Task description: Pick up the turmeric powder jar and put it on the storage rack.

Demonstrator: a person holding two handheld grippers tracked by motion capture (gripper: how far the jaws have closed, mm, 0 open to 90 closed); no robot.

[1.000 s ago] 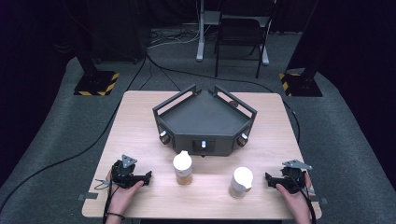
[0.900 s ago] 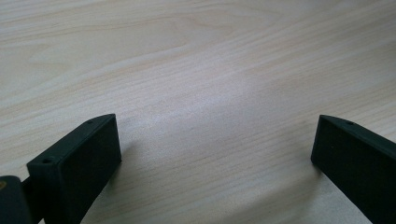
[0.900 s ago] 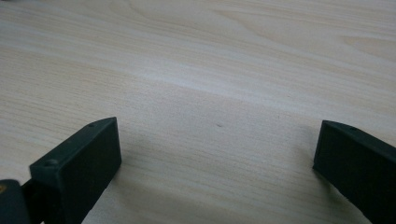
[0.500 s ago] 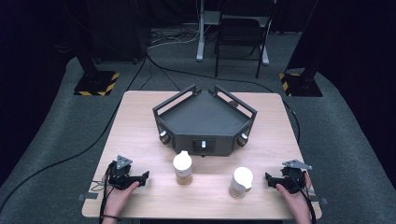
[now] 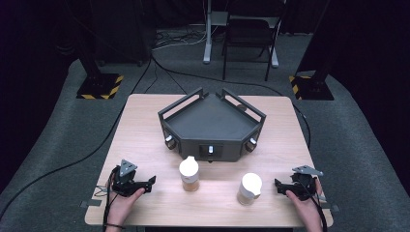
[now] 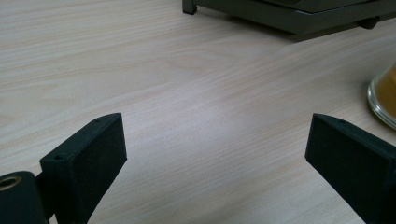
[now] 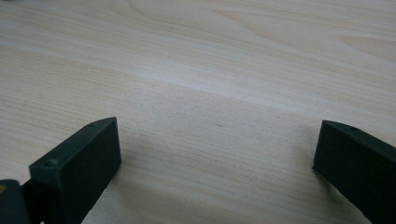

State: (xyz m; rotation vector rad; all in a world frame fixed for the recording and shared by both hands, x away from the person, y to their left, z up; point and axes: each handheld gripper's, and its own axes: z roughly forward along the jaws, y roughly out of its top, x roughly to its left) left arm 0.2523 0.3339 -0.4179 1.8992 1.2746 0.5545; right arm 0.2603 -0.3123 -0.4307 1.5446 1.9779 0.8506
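Note:
Two white-capped jars stand on the wooden table: one with brownish contents left of centre, another right of centre. My left gripper rests near the front left, pointing toward the left jar and apart from it. Its jaws have just been closing a little, and they still stand open over bare wood. That jar's glass edge shows at the right of the left gripper view. My right gripper lies at the front right, open, with nothing between its fingers.
A dark grey angular tray with raised rails and small knobs sits at the table's middle back; its base shows at the top of the left gripper view. Cables, stands and a chair are on the floor beyond the table.
My left gripper has shifted slightly to the left. The jars and the right gripper have not moved.

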